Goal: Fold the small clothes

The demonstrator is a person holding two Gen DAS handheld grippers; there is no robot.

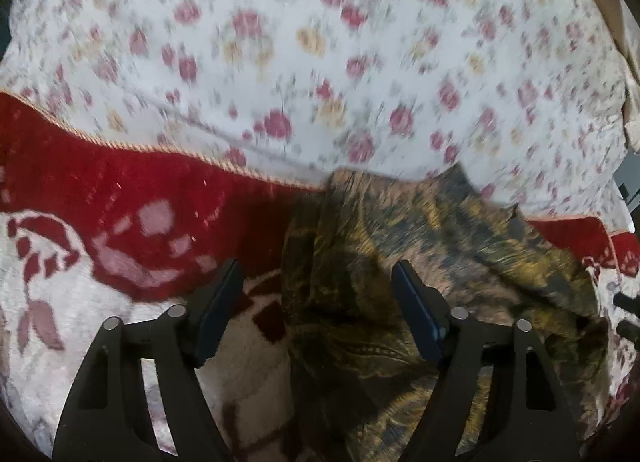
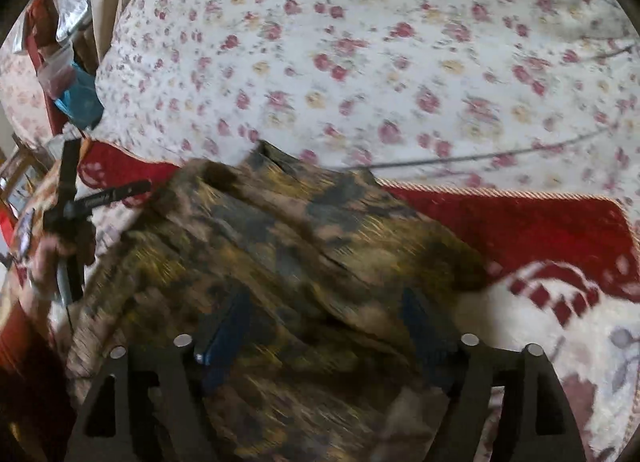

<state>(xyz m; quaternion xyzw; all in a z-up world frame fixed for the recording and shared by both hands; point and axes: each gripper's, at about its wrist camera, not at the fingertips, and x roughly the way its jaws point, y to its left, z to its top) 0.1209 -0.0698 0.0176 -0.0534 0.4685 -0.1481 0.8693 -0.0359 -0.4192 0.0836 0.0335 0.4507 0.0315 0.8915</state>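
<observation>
A small olive, yellow and dark patterned garment (image 1: pixel 420 262) lies crumpled on a red and white blanket (image 1: pixel 120 197). My left gripper (image 1: pixel 316 294) is open just above the garment's left edge, one blue-padded finger over the blanket and one over the cloth. In the right wrist view the same garment (image 2: pixel 300 254) fills the middle. My right gripper (image 2: pixel 326 322) is open low over it, both fingers wide apart with cloth between them. The view is blurred. The left gripper and the hand that holds it (image 2: pixel 68 221) show at the left edge.
A white sheet with pink and yellow flowers (image 1: pixel 320 41) covers the bed beyond the blanket, and also shows in the right wrist view (image 2: pixel 360 61). A thin dark cable (image 2: pixel 480 155) runs across it. Clutter, a beige curtain and blue items (image 2: pixel 76 93) stand at the far left.
</observation>
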